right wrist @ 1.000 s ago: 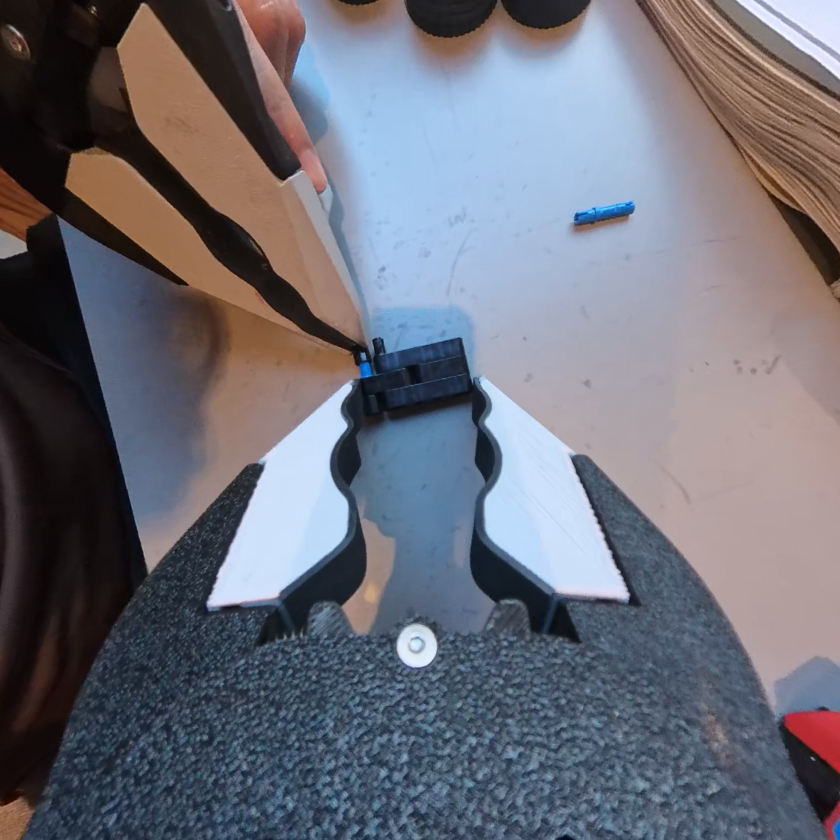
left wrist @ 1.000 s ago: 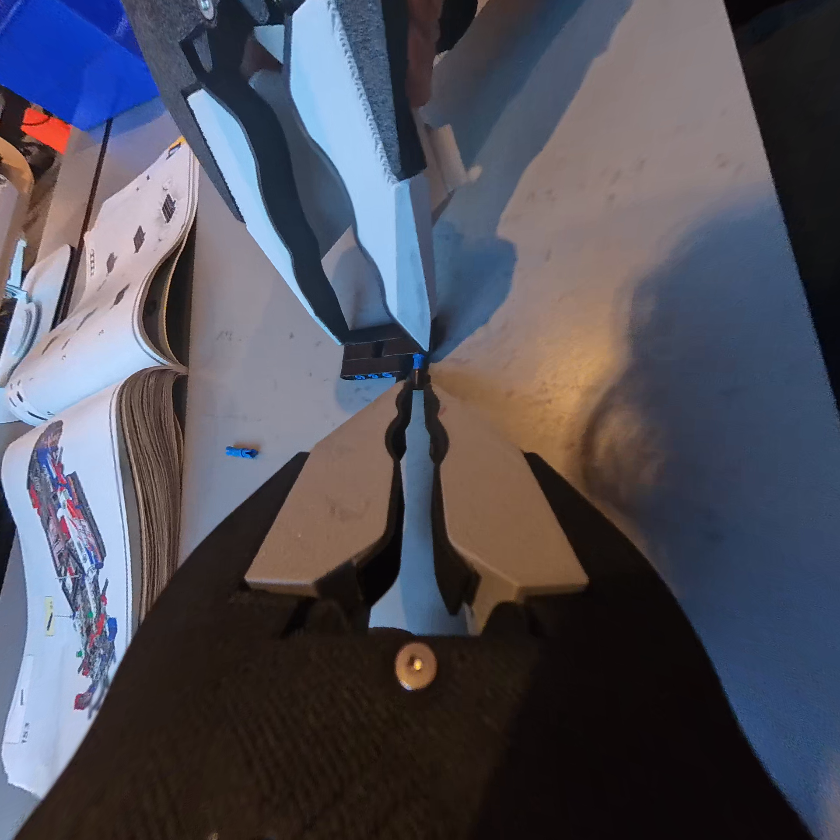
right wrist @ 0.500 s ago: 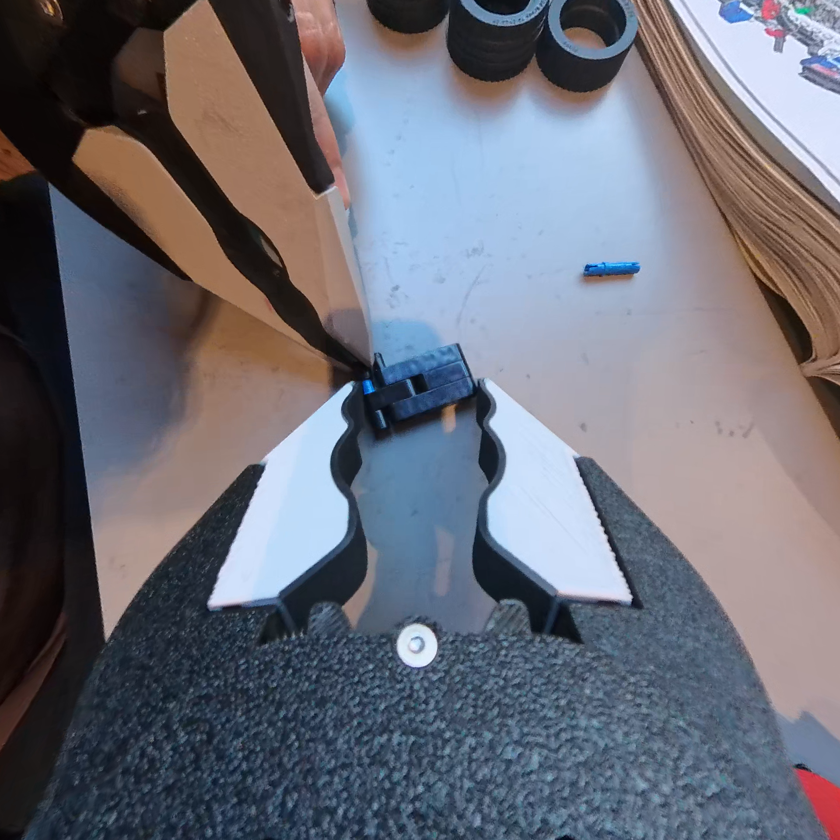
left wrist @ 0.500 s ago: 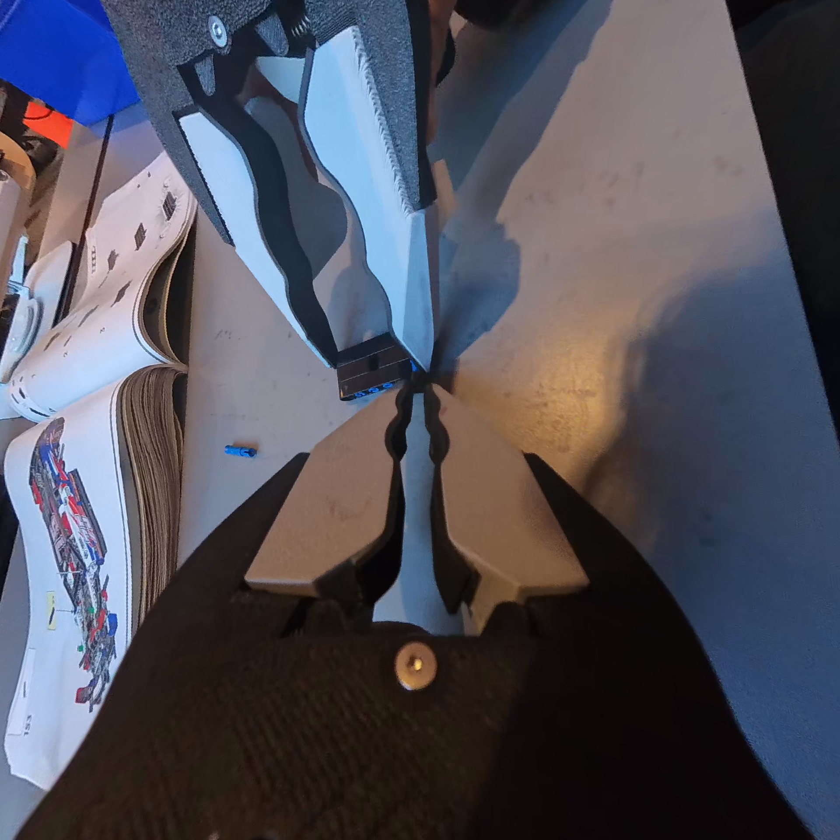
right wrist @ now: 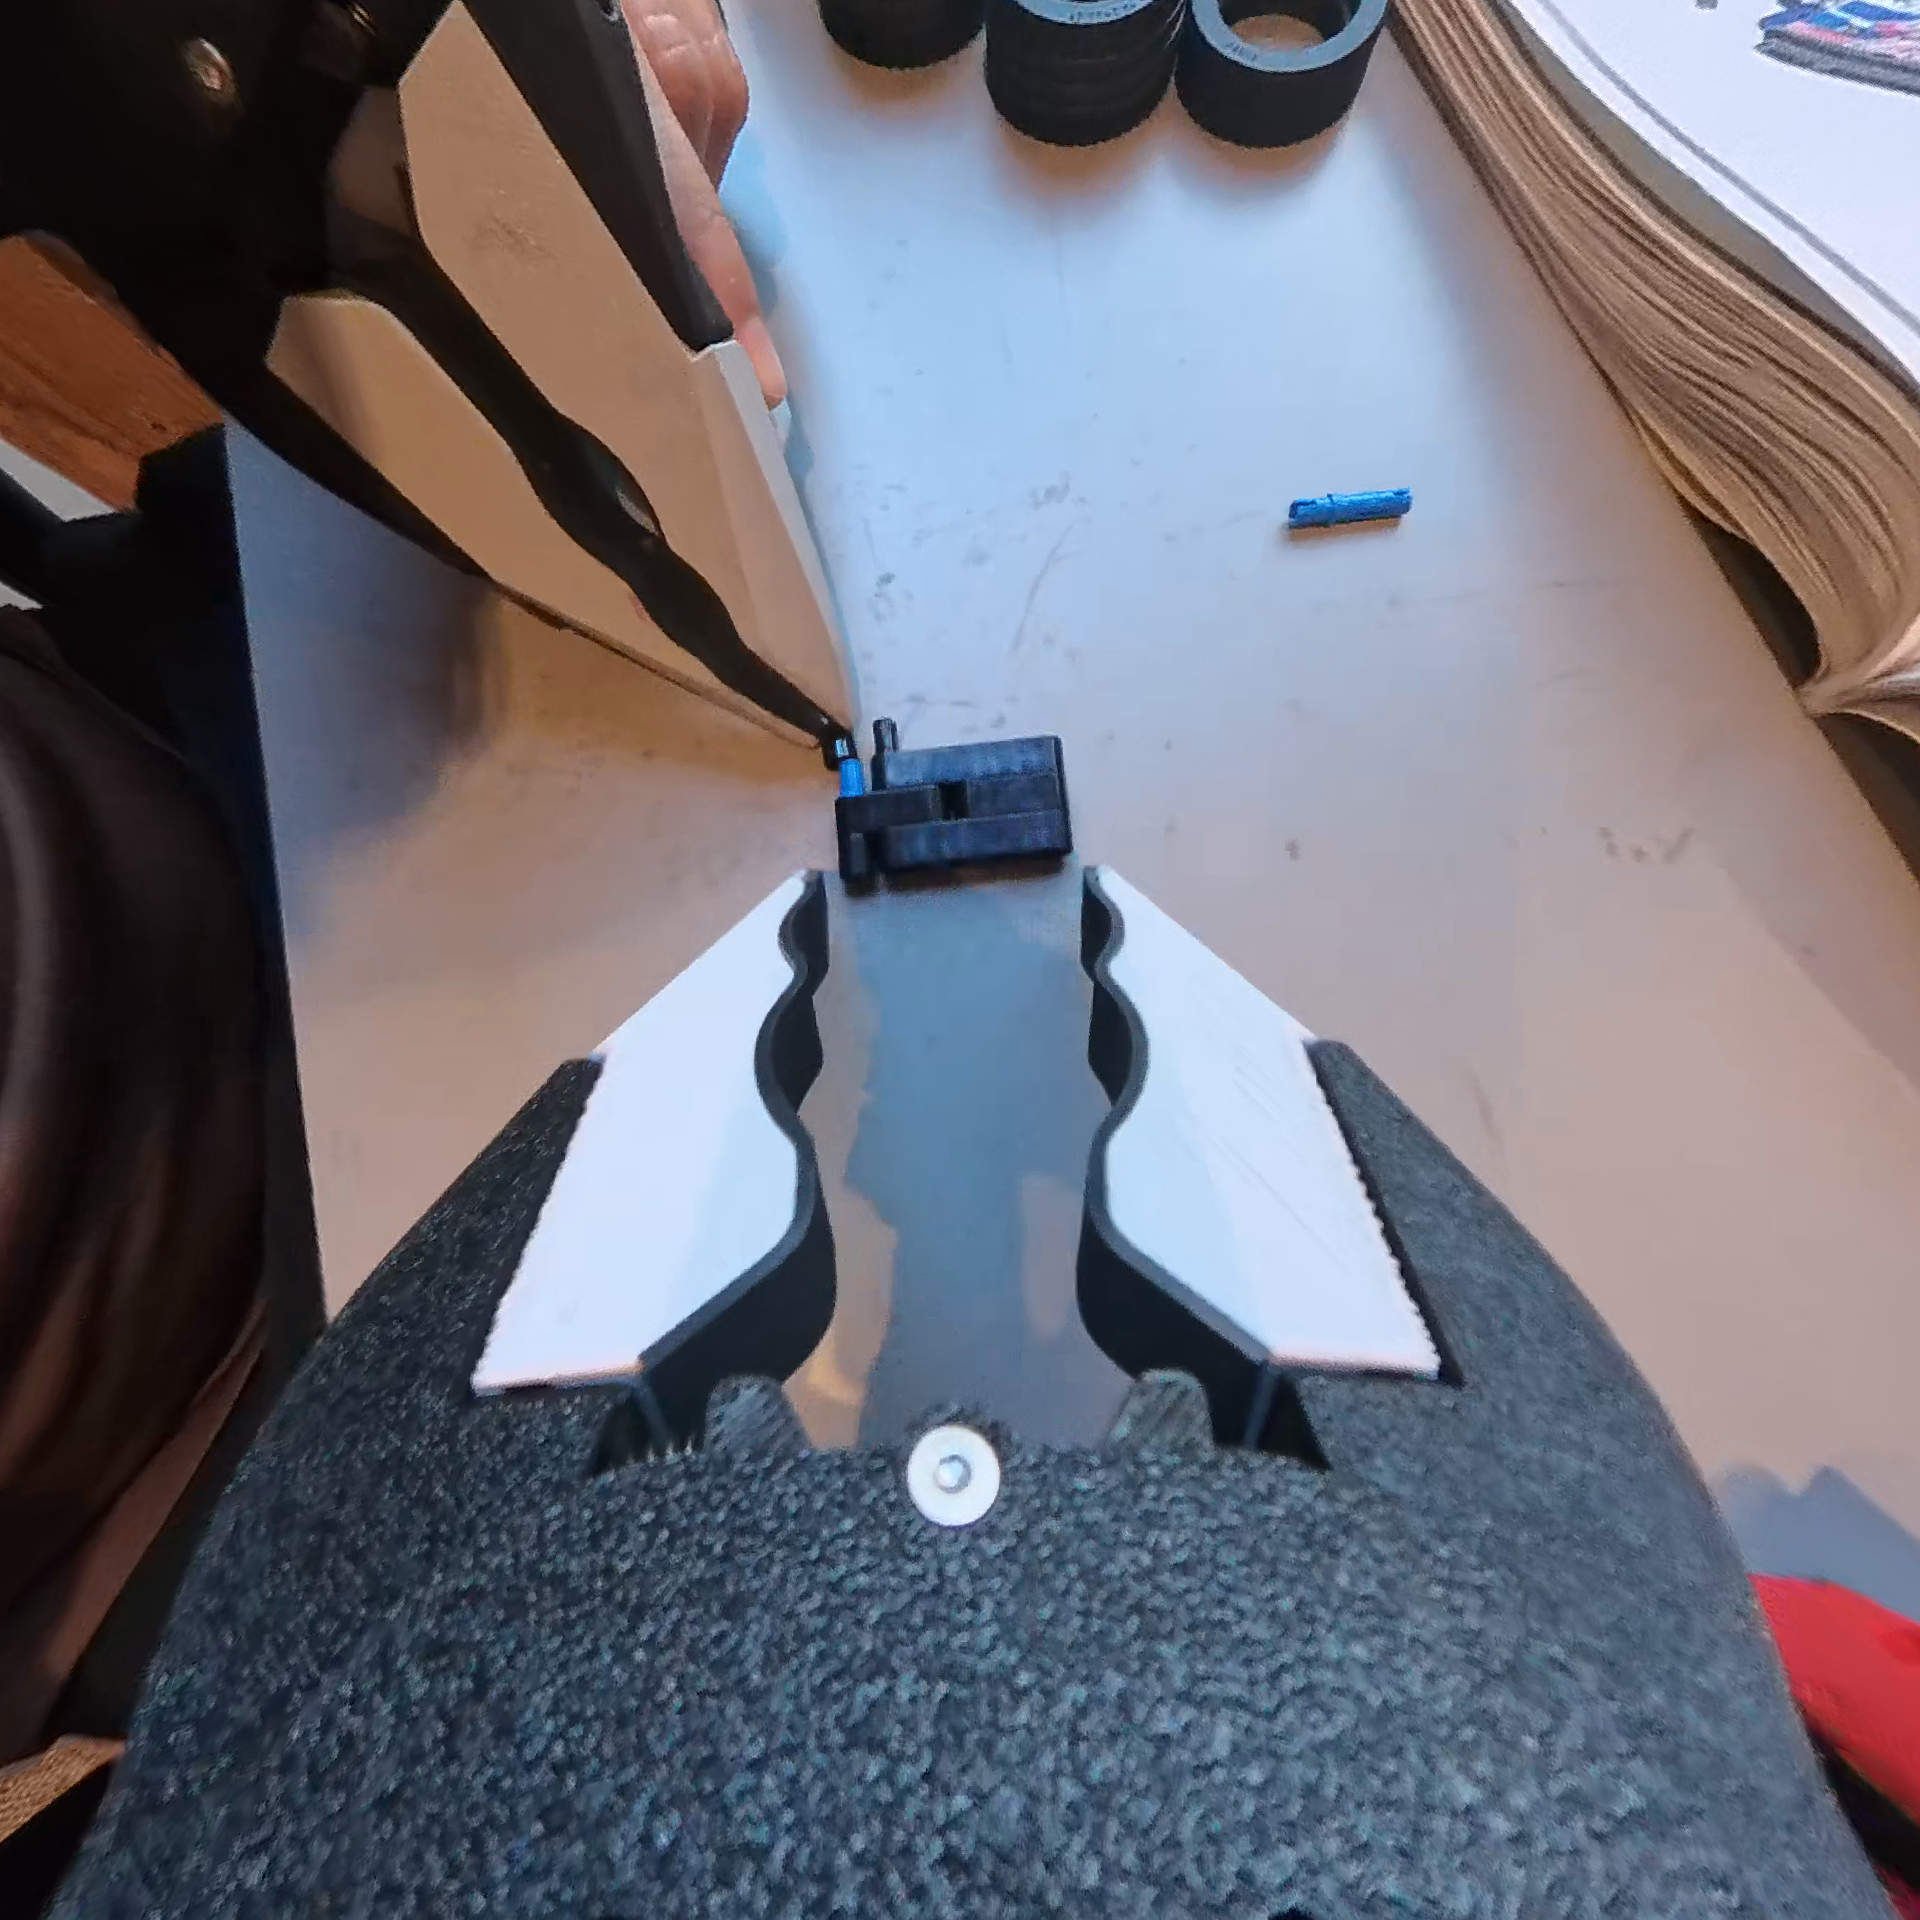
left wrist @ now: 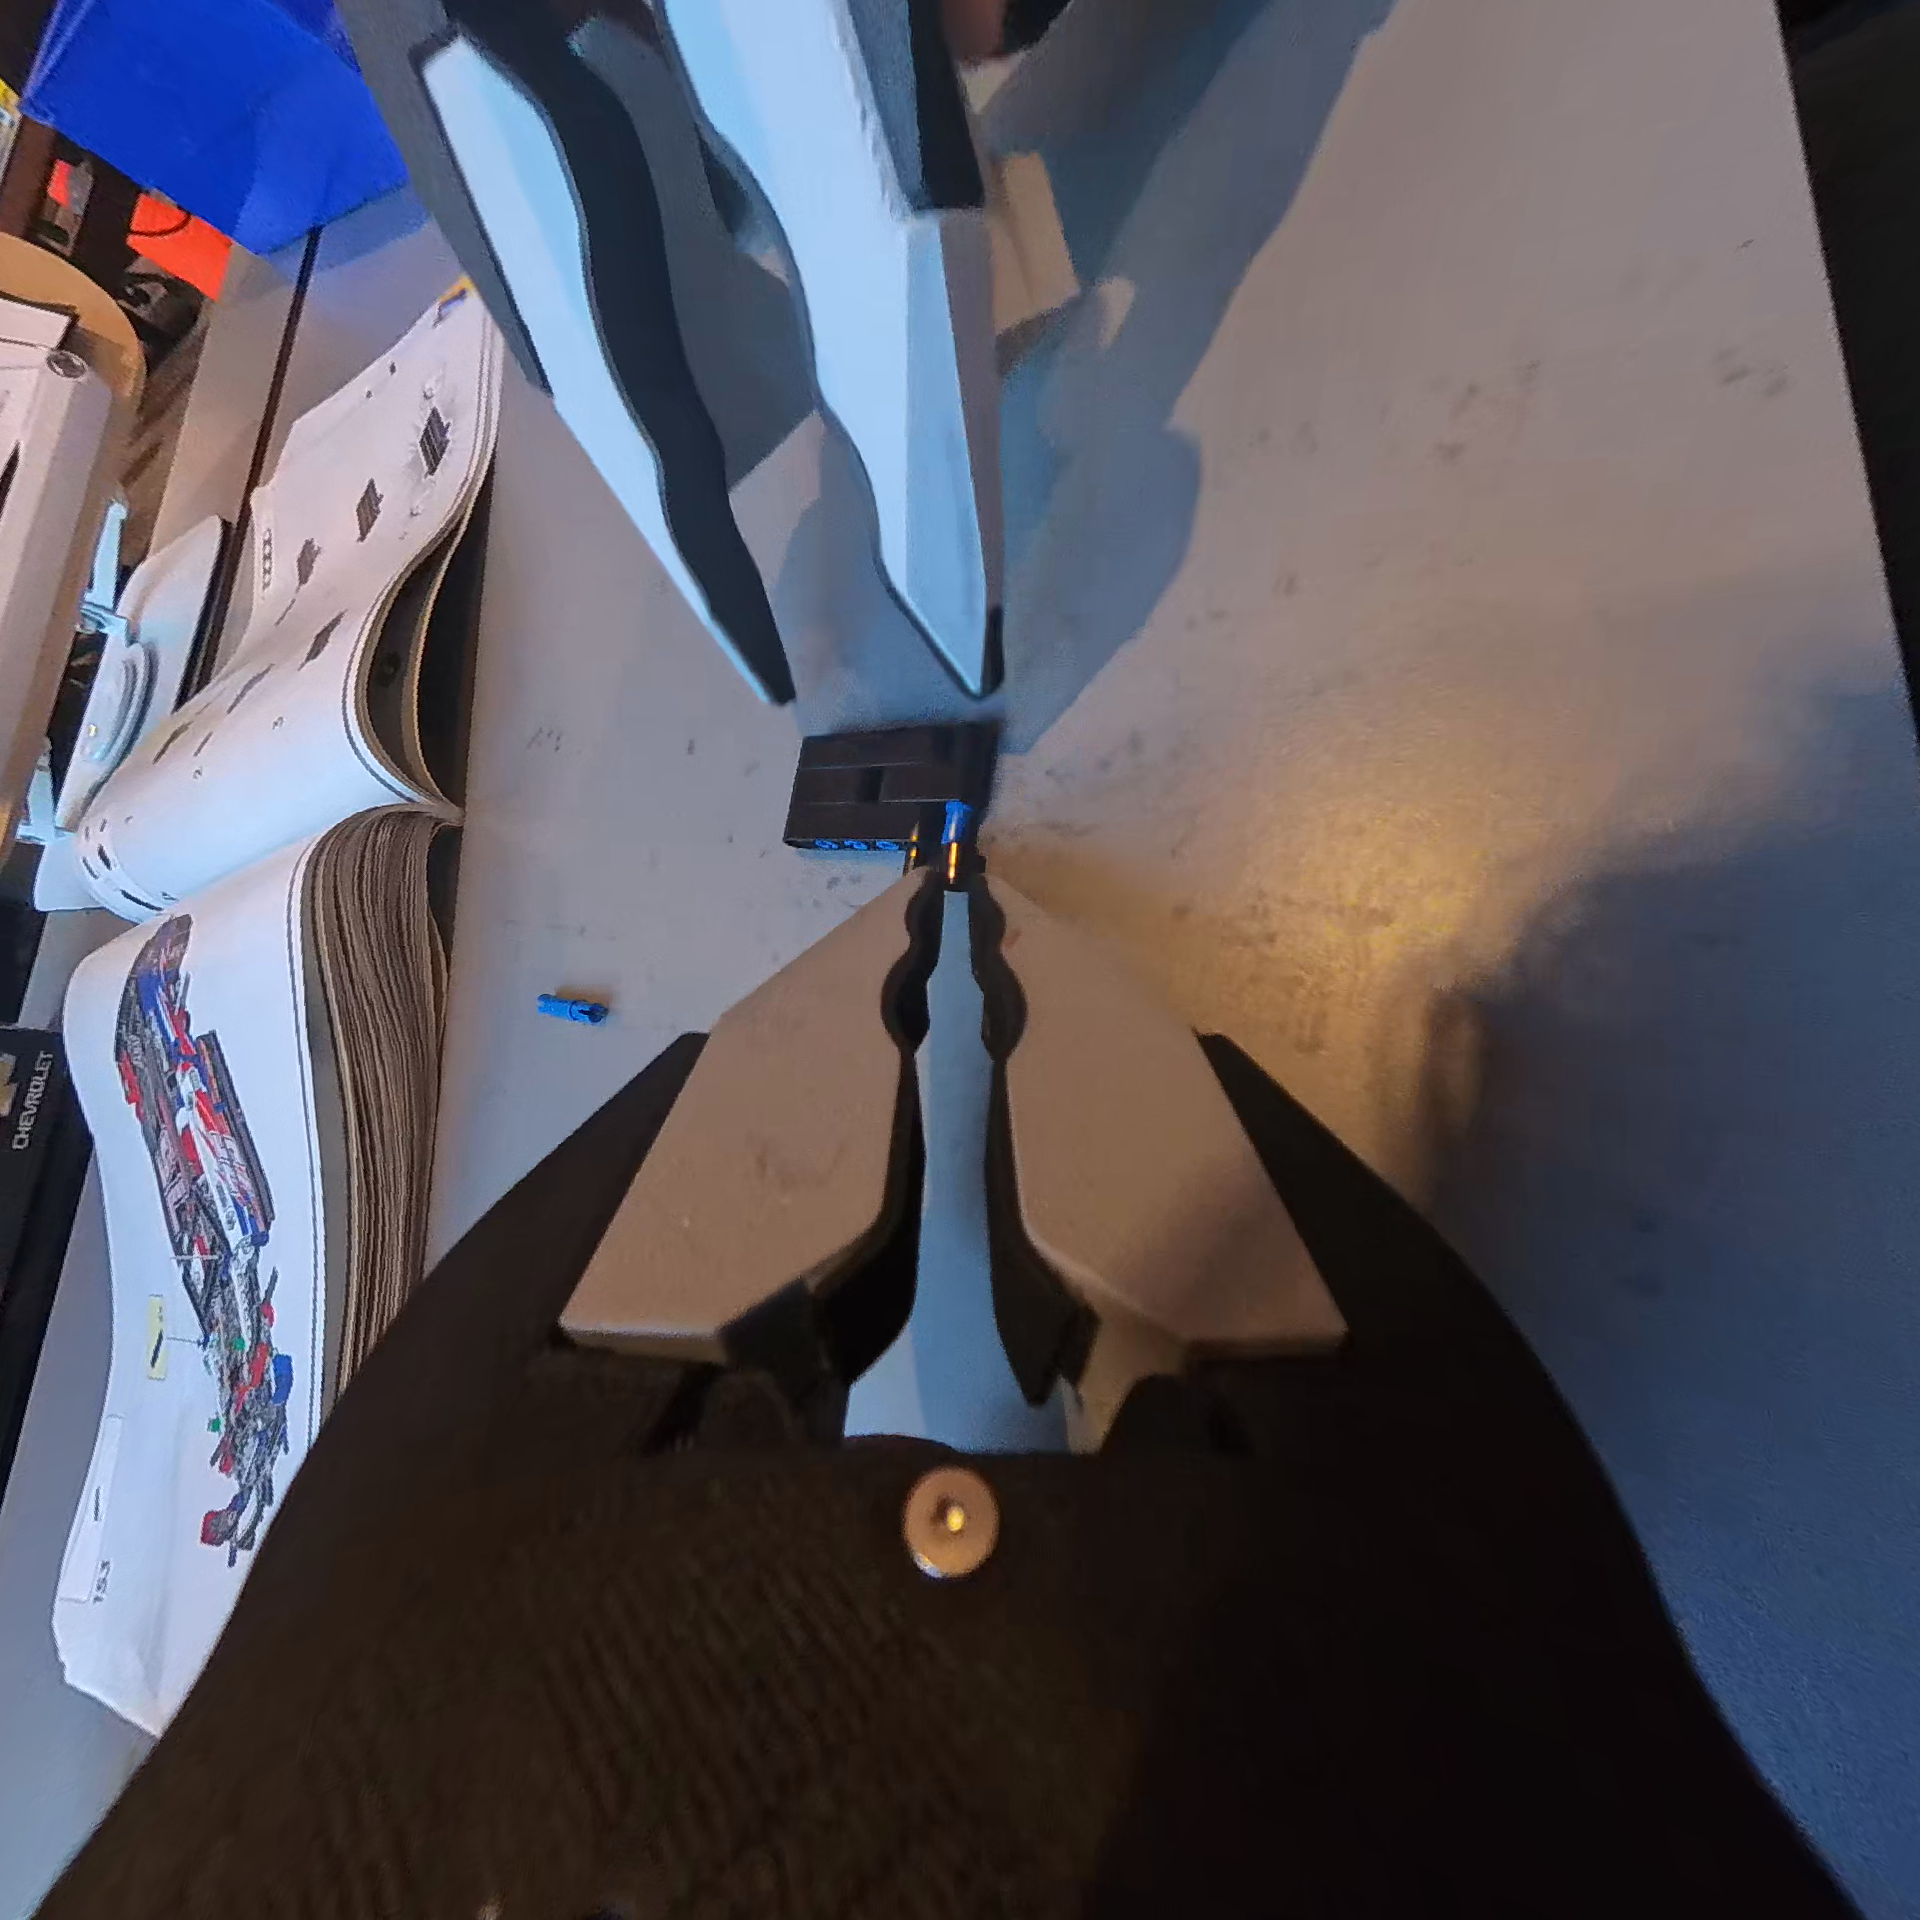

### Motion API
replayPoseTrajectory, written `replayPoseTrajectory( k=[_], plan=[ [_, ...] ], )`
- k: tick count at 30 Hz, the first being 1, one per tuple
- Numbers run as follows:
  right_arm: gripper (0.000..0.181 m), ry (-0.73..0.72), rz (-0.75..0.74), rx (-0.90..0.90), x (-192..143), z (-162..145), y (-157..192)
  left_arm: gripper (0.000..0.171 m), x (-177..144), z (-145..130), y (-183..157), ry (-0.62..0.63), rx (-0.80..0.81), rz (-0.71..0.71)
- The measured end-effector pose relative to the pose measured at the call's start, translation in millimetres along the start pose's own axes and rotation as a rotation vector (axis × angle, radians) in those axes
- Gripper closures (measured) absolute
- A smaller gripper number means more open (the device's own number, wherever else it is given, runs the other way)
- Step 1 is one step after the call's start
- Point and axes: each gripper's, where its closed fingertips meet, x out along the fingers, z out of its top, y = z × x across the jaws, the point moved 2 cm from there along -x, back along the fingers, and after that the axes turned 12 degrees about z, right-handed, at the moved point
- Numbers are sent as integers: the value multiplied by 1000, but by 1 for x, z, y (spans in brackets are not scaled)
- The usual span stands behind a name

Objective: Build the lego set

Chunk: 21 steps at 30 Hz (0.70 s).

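Left wrist view shows the left claw (left wrist: 948,881) pinched nearly closed on a small blue-and-black connector pin (left wrist: 951,840), its blue tip at the right end of the black stacked lego beam assembly (left wrist: 891,787) lying on the grey scuffed desk (left wrist: 1351,623). Right wrist view has the right claw (right wrist: 954,881) spread wide and empty, tips just near of that assembly. A loose blue pin (right wrist: 1349,509) lies farther right, beside the thick open instruction book (right wrist: 1662,312); black rubber tyres (right wrist: 1091,62) stand at the far edge.
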Motion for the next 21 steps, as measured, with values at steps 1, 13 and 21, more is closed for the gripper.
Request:
replayPoseTrajectory(
  k=[1, 13, 21],
  plan=[
    [134, -1, 1, 3, -4, -1, 1, 169, 0, 0, 0, 1, -2, 0],
    [160, 47, -9, -43, 7, -6, -4, 169, 3, 0, 2, 10, -12, 5],
    [162, 15, -18, -26, 8, -6, -2, 170, 2, 1, 1, 6, -14, -8]
  ],
)
